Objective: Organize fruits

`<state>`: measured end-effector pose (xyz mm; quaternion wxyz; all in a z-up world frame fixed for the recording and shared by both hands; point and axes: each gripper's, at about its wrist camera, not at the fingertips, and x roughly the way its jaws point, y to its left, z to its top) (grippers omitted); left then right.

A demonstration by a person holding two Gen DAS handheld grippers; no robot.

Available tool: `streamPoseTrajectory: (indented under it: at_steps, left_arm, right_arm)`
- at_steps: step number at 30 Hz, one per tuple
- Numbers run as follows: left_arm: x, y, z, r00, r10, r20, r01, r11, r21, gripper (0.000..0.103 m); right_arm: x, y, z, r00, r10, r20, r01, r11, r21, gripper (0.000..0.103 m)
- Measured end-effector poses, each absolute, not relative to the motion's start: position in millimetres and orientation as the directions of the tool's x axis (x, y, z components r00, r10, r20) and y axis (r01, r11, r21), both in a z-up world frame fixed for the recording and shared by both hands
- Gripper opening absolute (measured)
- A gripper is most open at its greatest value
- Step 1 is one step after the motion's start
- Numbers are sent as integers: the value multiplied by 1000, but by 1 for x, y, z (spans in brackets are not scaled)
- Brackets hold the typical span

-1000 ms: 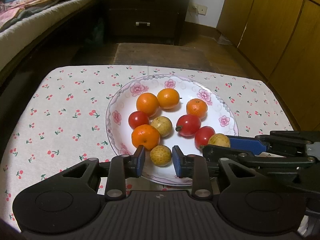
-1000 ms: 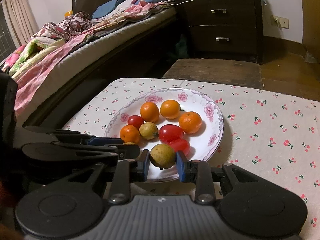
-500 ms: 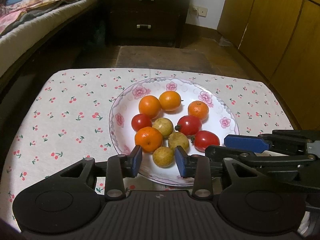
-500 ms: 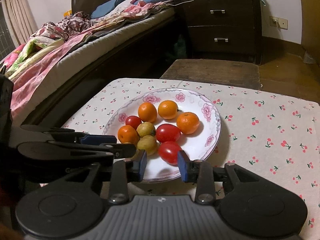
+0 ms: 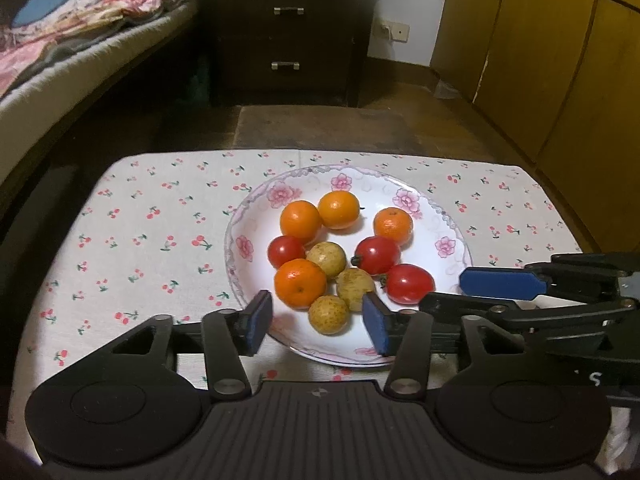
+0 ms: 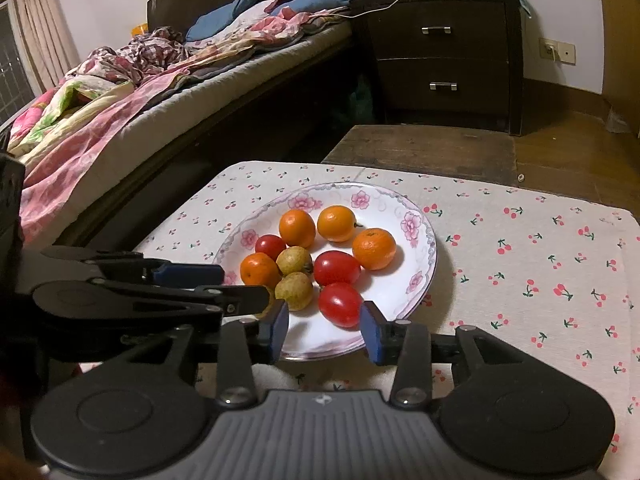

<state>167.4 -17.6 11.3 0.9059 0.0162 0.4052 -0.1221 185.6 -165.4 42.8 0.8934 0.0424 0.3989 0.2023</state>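
Released pear [image 5: 355, 283] now rests on plate [image 5: 454, 222] among fruit; my right gripper [image 6: 324, 326] and left gripper [image 5: 318, 322] both spread wide, empty.

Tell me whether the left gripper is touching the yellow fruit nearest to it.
Apart. In the left wrist view, the left gripper is open, with white plate showing between each pad and the yellow fruit.

The left gripper [image 5: 316, 322] and the right gripper [image 6: 324, 330] both gape, empty, the right at the left's three o'clock.
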Motion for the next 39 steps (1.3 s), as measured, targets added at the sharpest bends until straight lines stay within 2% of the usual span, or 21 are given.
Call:
streamPoseTrajectory:
  at_steps: [9,13,16,18,21,26,29,35,39]
  left_arm:
    - [155,-14,22,684,-172,-709,230,973,-14,76]
    - [143,-11,35,726,-116,-678,188,982,33,82]
    - [127,-8,55,780,-76,-622,142,988,57,92]
    - [114,-6,69,806,-68,-588,114,993,42,103]
    - [91,-7,84,839,-70,-539,104,994,34,103]
    - [70,-19,85,864,-11,-504,101,983,151,103]
    - [63,-14,85,850,-61,-523,113,991,69,103]
    - [49,-4,84,832,-71,-550,83,997,-2,103]
    - [53,6,57,749,-62,-660,19,997,-71,103]
  right_arm:
    - [171,-166,46,595,388,-703,-328,917,228,55]
    - [157,-166,52,599,386,-701,-327,918,225,55]
    - [145,-166,63,619,389,-682,-328,918,225,55]
    - [137,-165,74,641,398,-656,-329,915,234,55]
    - [123,-163,89,667,403,-626,-340,913,225,56]
    - [96,-168,100,694,383,-610,-325,922,209,58]
    - [88,-171,101,699,378,-606,-310,925,220,58]
    - [69,-177,102,706,368,-605,-280,930,239,58]
    - [58,-172,95,697,340,-631,-258,940,221,58]
